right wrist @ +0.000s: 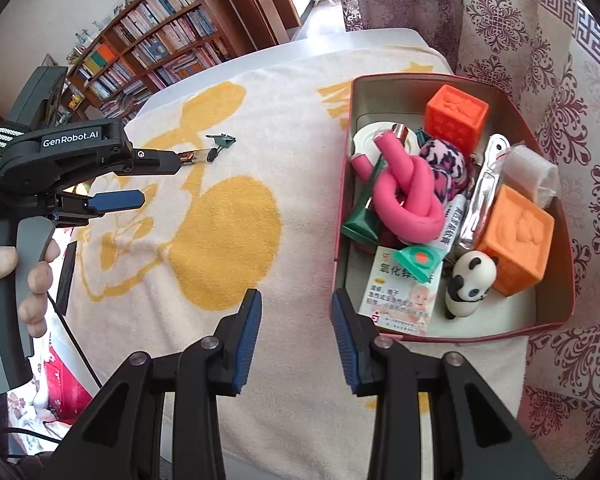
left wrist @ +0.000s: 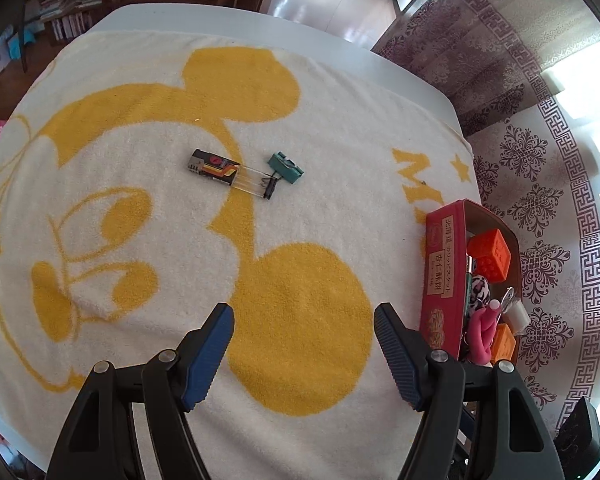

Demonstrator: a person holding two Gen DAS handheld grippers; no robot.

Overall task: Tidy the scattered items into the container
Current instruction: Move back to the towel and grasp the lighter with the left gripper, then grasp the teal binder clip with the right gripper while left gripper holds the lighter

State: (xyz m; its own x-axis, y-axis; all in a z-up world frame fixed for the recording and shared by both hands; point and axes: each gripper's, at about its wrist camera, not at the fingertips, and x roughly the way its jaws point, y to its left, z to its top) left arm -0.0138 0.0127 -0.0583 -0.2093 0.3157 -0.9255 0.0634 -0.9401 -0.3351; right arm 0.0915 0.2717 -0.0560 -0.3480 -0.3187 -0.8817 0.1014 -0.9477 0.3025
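Blue-padded left tool (left wrist: 304, 354) and right tool (right wrist: 296, 340) gape, holding nothing

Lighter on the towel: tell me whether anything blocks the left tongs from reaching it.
Nothing visible does. Only bare towel lies between the open left tongs and the lighter. A green binder clip rests against the lighter's far end, not in the path.

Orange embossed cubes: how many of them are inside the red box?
2. One orange cube sits in the far corner of the red box; the other, paler cube lies against the right wall, beside the panda figure. More could be hidden beneath other items.
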